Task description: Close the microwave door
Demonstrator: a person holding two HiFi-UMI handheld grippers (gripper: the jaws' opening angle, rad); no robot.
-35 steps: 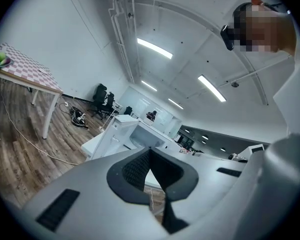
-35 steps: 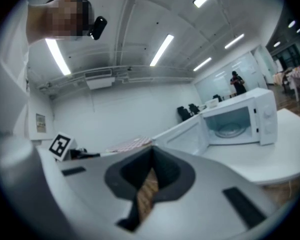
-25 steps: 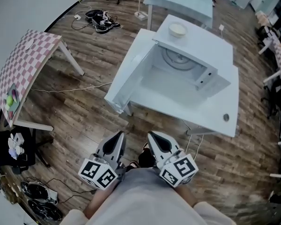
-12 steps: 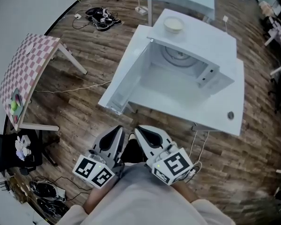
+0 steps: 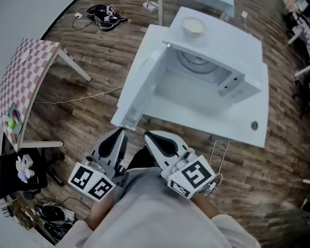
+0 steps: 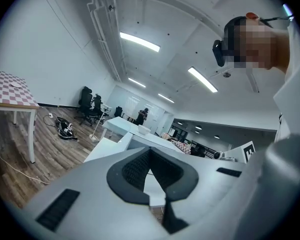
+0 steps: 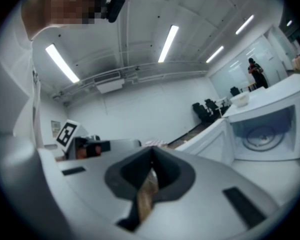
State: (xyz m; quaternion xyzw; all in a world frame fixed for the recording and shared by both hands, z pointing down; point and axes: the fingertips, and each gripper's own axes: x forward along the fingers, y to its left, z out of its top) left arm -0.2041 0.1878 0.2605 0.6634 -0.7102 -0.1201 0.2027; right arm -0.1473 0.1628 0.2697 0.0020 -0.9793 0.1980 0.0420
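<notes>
text: we read none | brands, numbers, signs: none | marks: only wordless square patterns on left gripper (image 5: 120, 133) and right gripper (image 5: 149, 136)

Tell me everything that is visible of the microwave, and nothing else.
The microwave is a smooth white box standing upright on a white table. Its door is swung wide open, toward the left of the head view. Inside, a round turntable lies on the cavity floor, with nothing on it. A pale bowl sits on its top.
</notes>
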